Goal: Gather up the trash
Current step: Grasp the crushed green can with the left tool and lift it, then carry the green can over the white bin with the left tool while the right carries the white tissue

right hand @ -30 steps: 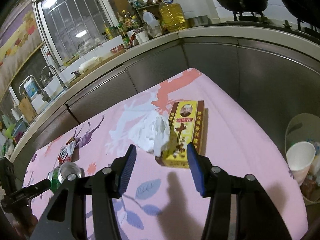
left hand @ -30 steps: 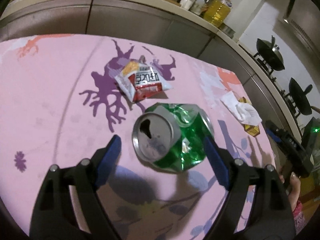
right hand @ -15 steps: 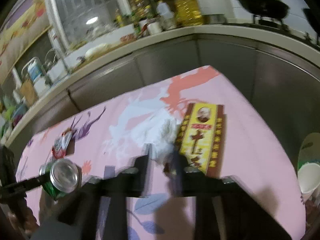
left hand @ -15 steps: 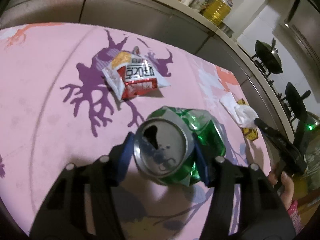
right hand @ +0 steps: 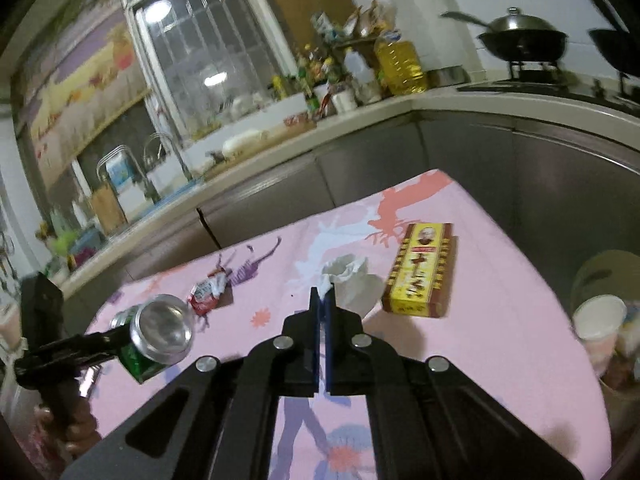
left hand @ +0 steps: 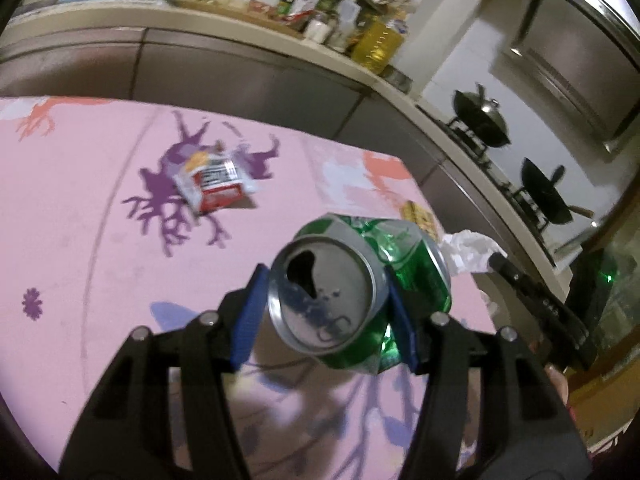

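Observation:
My left gripper (left hand: pixel 326 312) is shut on a crushed green can (left hand: pixel 360 284) and holds it above the pink table; the can also shows in the right wrist view (right hand: pixel 154 338). My right gripper (right hand: pixel 323 300) is shut on an edge of a crumpled white tissue (right hand: pixel 352 280), which is lifted off the cloth; the tissue also shows in the left wrist view (left hand: pixel 468 250). A red and white snack wrapper (left hand: pixel 214 184) lies on the table behind the can. A yellow box (right hand: pixel 422 270) lies right of the tissue.
The pink patterned tablecloth (left hand: pixel 72 208) covers the table. A bin with a paper cup (right hand: pixel 600 320) stands off the table's right edge. A kitchen counter (right hand: pixel 500 100) with bottles and a stove with woks runs behind.
My left gripper closed on the green can and lifted it. My right gripper closed on the tissue and raised it from beside the yellow box.

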